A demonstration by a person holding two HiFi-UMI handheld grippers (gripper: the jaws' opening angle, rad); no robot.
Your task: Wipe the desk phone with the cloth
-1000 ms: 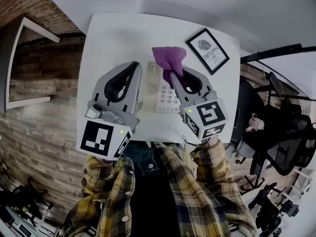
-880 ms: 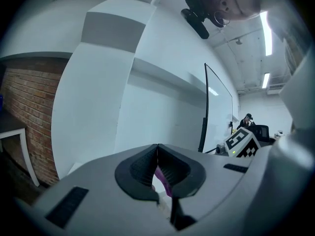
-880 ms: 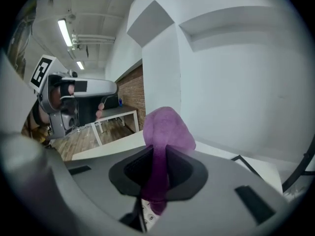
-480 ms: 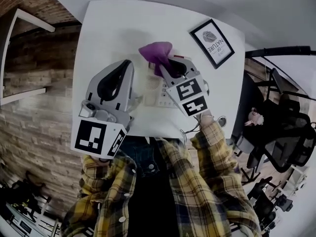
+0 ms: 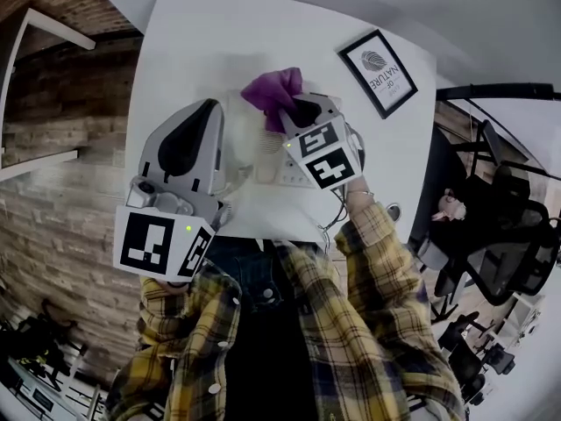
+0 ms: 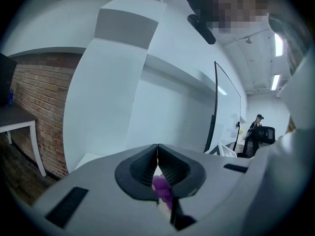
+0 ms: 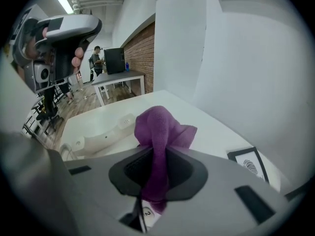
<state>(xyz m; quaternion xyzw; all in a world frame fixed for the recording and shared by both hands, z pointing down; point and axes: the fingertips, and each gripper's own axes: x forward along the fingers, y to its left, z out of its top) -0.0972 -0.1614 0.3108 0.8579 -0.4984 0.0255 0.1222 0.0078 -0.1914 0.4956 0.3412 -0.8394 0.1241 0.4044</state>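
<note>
A white desk phone [image 5: 266, 153] lies on the white table [image 5: 193, 51], partly covered by both grippers. My right gripper [image 5: 294, 109] is shut on a purple cloth [image 5: 273, 90], which bunches out past its tips over the phone's far end. In the right gripper view the cloth [image 7: 160, 128] runs down between the jaws of the right gripper [image 7: 157, 167], and the handset [image 7: 104, 134] lies just left of it. My left gripper [image 5: 209, 106] hovers beside the phone's left side. Its jaws meet in the left gripper view [image 6: 157, 152] with nothing between them.
A black-framed picture [image 5: 378, 71] lies at the table's far right corner, also seen as the picture [image 7: 249, 164] in the right gripper view. Black office chairs [image 5: 508, 235] stand right of the table. A brick wall [image 5: 61, 156] lies to the left.
The right gripper has carried the cloth leftward across the phone, from over the keypad toward the handset side. The left gripper has drifted slightly left.
</note>
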